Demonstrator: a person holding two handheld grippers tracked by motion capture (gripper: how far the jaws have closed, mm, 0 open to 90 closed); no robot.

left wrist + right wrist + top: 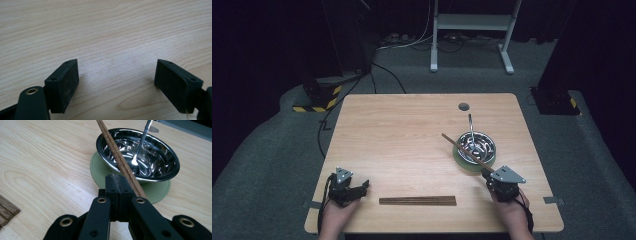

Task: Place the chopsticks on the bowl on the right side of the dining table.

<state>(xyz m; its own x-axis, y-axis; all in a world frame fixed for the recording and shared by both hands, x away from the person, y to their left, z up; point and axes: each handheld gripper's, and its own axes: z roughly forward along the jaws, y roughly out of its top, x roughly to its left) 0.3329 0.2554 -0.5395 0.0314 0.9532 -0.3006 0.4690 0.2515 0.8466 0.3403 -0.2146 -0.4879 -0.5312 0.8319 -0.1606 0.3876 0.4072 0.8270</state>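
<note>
Right tongs are closed on a brown chopstick. The pads meet with the stick's near end pinched against them, as the right gripper view shows. From the tongs the chopstick slants up and away across the rim of a steel bowl; its far tip passes beyond the bowl's left side in the high view. The person's right hand sits near the worktop's near right corner.

The bowl stands on a green saucer, right of the worktop's centre and towards the right edge. A metal spoon stands in the bowl, bowl end down on the bottom, handle leaning out over the far rim. A small round hole lies in the worktop near the far edge, beyond the bowl.

Left tongs are open, wide apart, with only bare wood between the pads. In the high view they rest at the near left corner, well apart from everything else, left hand behind them.

A flat dark wooden strip lies parallel to the near edge, about midway between the two grippers. Its end also appears at the left margin of the right gripper view.
</note>
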